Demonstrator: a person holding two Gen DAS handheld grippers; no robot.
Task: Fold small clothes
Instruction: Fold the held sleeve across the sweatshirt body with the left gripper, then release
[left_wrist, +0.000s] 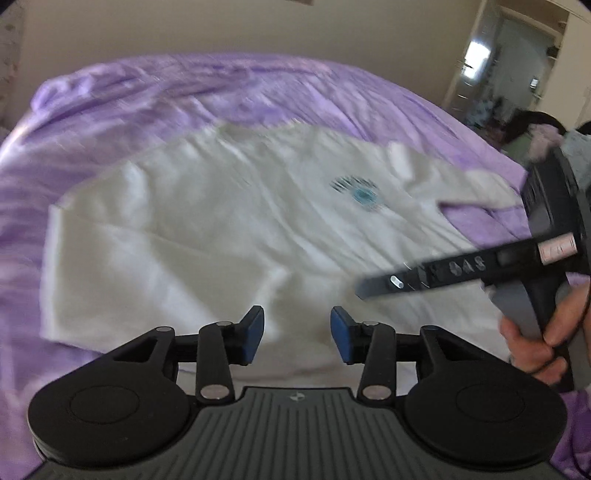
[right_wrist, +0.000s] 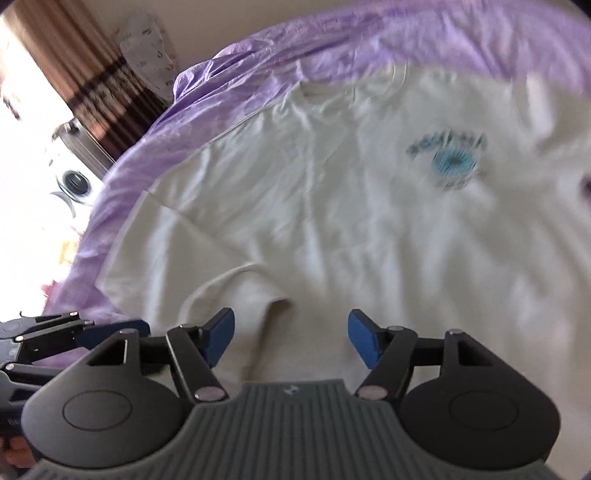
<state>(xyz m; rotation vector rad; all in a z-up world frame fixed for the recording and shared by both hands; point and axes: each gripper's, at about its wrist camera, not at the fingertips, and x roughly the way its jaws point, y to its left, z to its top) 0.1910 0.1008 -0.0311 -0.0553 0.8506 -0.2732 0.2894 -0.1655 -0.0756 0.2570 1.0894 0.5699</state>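
A purple bedspread (left_wrist: 155, 110) covers the bed and fills everything ahead of both grippers. On it lies the white T-shirt (left_wrist: 229, 221), spread face up — its body directly ahead of and below both grippers, its collar (right_wrist: 314, 90) at the far end, a short sleeve (right_wrist: 155, 236) reaching off ahead and to the left of the right gripper. The blue eye print (right_wrist: 452, 160) on the chest sits ahead and to the right of the right gripper's jaws.

The left gripper (left_wrist: 297, 334) hangs over the near hem with its jaws released, nothing between the blue pads. The right gripper (right_wrist: 291, 338) is likewise spread wide over the near cloth, beside the sleeve's underarm fold, gripping nothing; in the left view it appears to the right, carried in a hand (left_wrist: 535, 350).

The shirt looks light, thin and limp — it will sag and drape from any pinch point and carry no shape of its own. It is not fragile, and cotton should not slip from the pads, though a shallow pinch may catch only the top layer. Best holds are likely the hem corners just ahead of each gripper, or shoulder and hem on one side, nipping both layers together and lifting evenly so the fold lands flat.
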